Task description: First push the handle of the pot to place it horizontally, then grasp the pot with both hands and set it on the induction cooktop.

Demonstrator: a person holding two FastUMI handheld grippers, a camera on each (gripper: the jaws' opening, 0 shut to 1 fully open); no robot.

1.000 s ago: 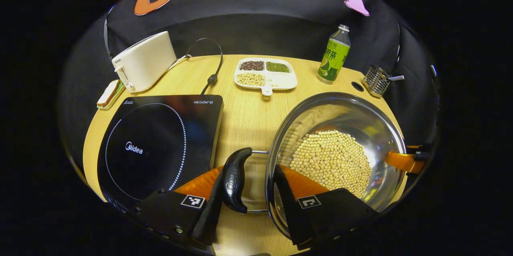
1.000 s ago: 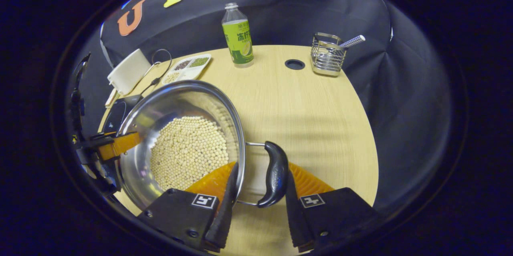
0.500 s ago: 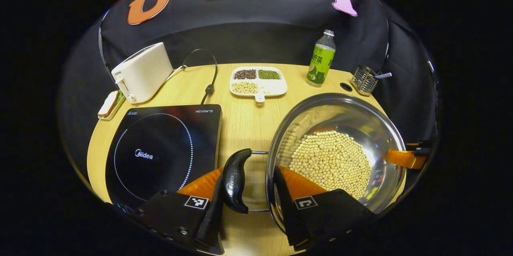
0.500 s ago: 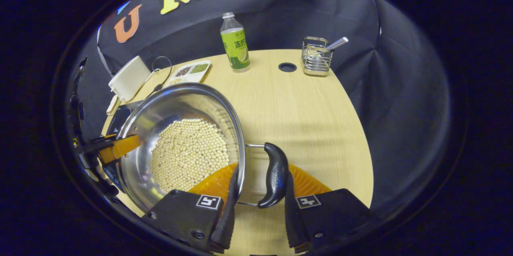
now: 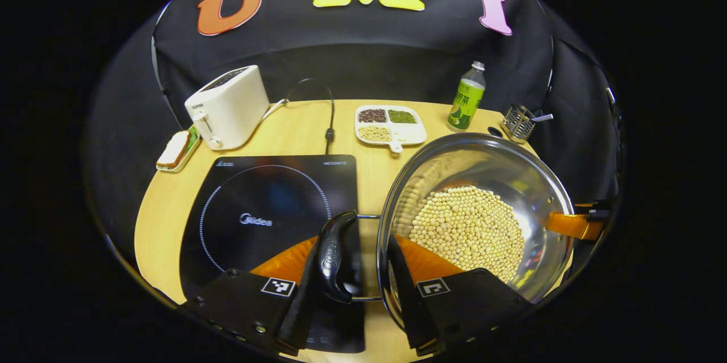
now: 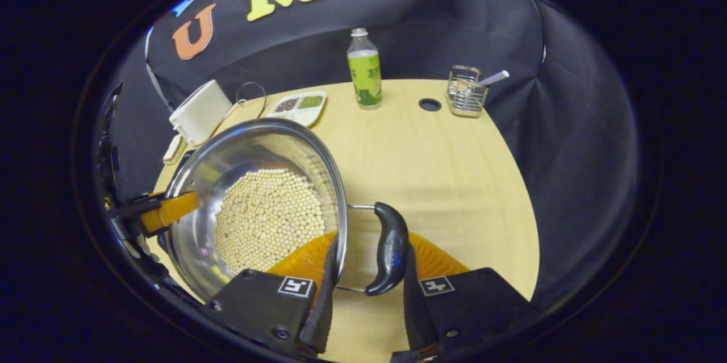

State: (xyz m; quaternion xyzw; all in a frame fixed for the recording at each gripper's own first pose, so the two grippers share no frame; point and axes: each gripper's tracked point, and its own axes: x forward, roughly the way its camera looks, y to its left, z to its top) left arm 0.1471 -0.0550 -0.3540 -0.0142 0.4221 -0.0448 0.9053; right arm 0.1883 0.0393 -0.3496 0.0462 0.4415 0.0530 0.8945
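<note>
A steel pot with pale beans in it hangs above the wooden table, carried by both side handles. My left gripper is shut on the pot's black left handle, one finger outside the grip and the other inside the rim. My right gripper is shut the same way on the pot's right handle. The black induction cooktop lies left of the pot, and the left handle hovers over its right edge. The right gripper also shows at the pot's far rim in the left gripper view.
A white toaster with its cable and a small dish stand behind and left of the cooktop. At the table's back are a divided bean tray, a green bottle and a wire holder. A round hole sits near the holder.
Both grippers have carried the pot up and to the left. The left handle, earlier over bare table, now hangs over the cooktop's right edge.
</note>
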